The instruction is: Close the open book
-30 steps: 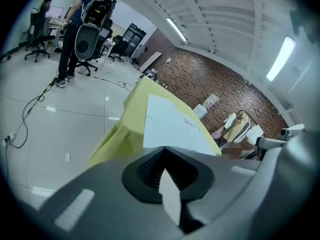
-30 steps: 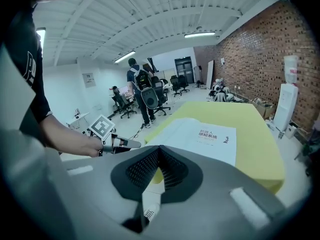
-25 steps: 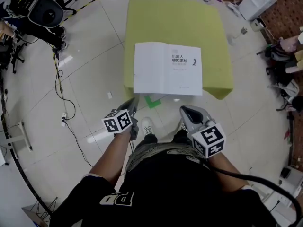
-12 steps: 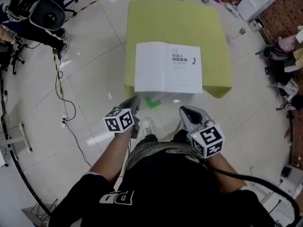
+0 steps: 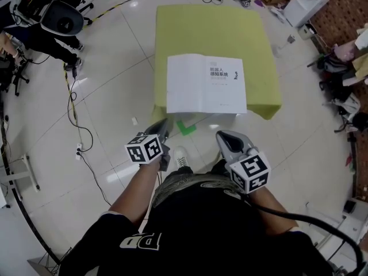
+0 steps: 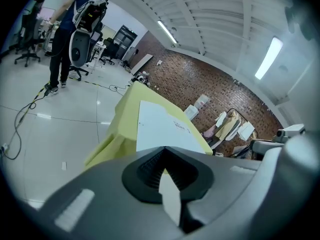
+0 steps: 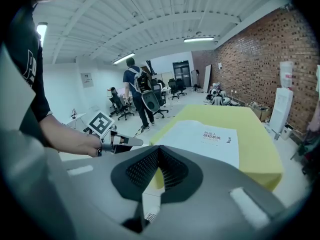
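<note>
1. The book (image 5: 206, 84) lies open and flat, as it did a second ago, at the near edge of the yellow-green table (image 5: 213, 27).
2. The left tongs (image 5: 163, 125) stay closed and empty, short of the table.
3. The right tongs (image 5: 223, 137) are likewise closed on nothing, beside the left pair, and are no nearer the book.

This is a lab-like workshop hall. A glossy tiled floor (image 5: 115, 85) surrounds the yellow-draped counter (image 5: 213, 33). Loose cables (image 5: 70, 99) trail left of it, with office chairs (image 7: 119, 105) further off. A brick wall (image 7: 250, 54) rises on its right, and tube lights (image 6: 269, 58) hang under white rafters (image 7: 150, 14).
</note>
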Demonstrator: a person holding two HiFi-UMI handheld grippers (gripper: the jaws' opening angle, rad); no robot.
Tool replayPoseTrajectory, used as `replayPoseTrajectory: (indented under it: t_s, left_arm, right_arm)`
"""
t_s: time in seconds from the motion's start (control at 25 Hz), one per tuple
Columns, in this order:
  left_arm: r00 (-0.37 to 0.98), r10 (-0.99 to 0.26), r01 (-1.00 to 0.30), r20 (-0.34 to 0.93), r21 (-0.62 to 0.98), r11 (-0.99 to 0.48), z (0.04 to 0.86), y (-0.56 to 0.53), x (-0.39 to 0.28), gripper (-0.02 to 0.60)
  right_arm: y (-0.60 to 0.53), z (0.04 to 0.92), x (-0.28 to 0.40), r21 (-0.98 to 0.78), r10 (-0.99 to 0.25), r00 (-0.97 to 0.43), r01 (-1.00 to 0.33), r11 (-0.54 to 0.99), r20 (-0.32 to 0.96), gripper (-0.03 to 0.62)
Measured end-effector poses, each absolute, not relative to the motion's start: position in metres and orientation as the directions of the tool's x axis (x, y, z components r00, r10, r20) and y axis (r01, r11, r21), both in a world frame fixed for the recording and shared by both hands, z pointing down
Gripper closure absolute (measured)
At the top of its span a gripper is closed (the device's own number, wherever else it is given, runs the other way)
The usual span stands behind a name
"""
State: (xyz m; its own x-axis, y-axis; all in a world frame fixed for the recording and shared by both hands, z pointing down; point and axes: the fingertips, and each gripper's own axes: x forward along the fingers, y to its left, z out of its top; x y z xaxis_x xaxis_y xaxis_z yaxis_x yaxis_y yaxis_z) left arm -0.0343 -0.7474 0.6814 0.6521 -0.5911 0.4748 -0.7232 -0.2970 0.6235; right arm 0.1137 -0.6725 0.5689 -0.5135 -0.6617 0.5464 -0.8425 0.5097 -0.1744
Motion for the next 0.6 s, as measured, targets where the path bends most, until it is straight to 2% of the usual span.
replayPoseTrajectory:
  t_s: [0.6]
  left_arm:
    - [0.68,-0.585,-0.714,0.442,0.581,-0.391,0.659,-0.748,-0.046,0.574]
  right_arm:
    - [-0.673,0.55,0.102,-0.088,-0.671,-0.5,-0.832,0.547,0.548,0.586]
